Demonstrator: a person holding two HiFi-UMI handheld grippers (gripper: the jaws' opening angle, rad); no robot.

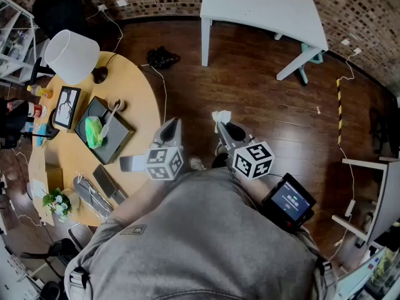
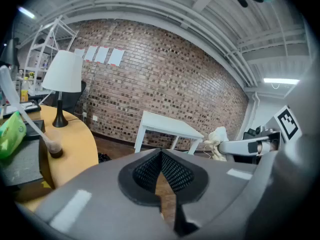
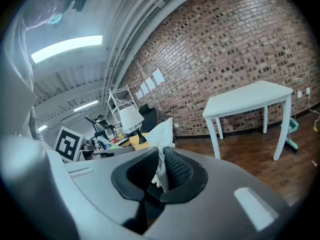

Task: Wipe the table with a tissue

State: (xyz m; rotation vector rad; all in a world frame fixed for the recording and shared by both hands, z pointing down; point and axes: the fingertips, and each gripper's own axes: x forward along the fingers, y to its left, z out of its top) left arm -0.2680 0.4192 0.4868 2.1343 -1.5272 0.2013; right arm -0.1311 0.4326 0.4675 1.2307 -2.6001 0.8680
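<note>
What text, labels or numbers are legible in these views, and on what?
No text is readable.
Device screen: lit lines, too small to read.
Bottles on the round table: labels blurred.
Sheets on the brick wall: too small to tell.
Marker cubes: square patterns only, no words.

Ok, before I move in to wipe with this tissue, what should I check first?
1. Grip: right gripper is shut on the tissue: ok.
2. Spare hand: left gripper is shut with nothing between: ok.
3. Position over a table: both grippers hang over the wooden floor: not ok.
4. Room to wipe on the yellow table: lamp and tray crowd it: not ok.
5. Which table is meant, that one or the white table: cannot tell.
</note>
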